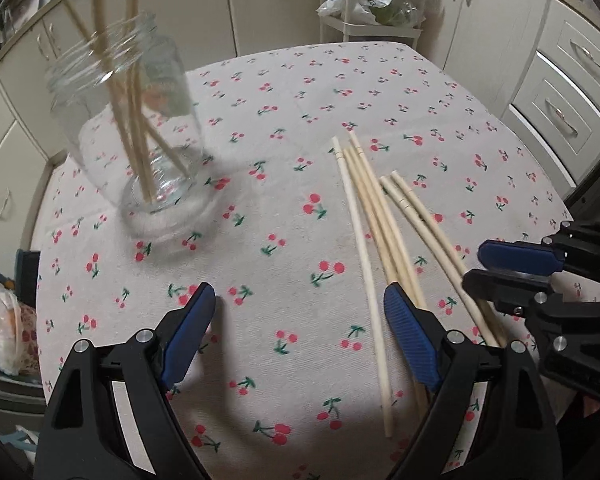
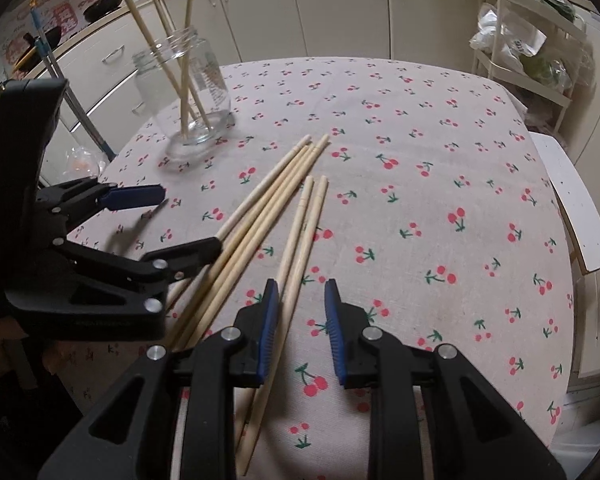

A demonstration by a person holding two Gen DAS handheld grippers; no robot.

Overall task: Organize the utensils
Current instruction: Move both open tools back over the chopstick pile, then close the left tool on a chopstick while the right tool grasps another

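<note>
Two hand-held grippers hover over a worktop (image 1: 284, 128) covered in a cherry-print cloth, where loose wooden chopsticks (image 1: 380, 216) lie in a fan near its middle. The left hand-held gripper (image 1: 300, 332) is spread wide with nothing between its blue pads, poised just above the cloth beside the near ends of the chopsticks; in the right wrist view it (image 2: 188, 220) appears at the left edge, one finger over the bundle. The right hand-held gripper (image 2: 300, 324) is partly open, its fingers straddling the pair of chopsticks (image 2: 300, 248) lying slightly apart from the other four, without clamping them. A clear glass jar (image 1: 140, 128) stands upright on the far left part of the worktop, well apart from the loose sticks, with several chopsticks leaning inside it. Cream kitchen cabinets (image 2: 340, 4) ring the scene, and a white rack (image 2: 528, 48) holds plastic bags.
</note>
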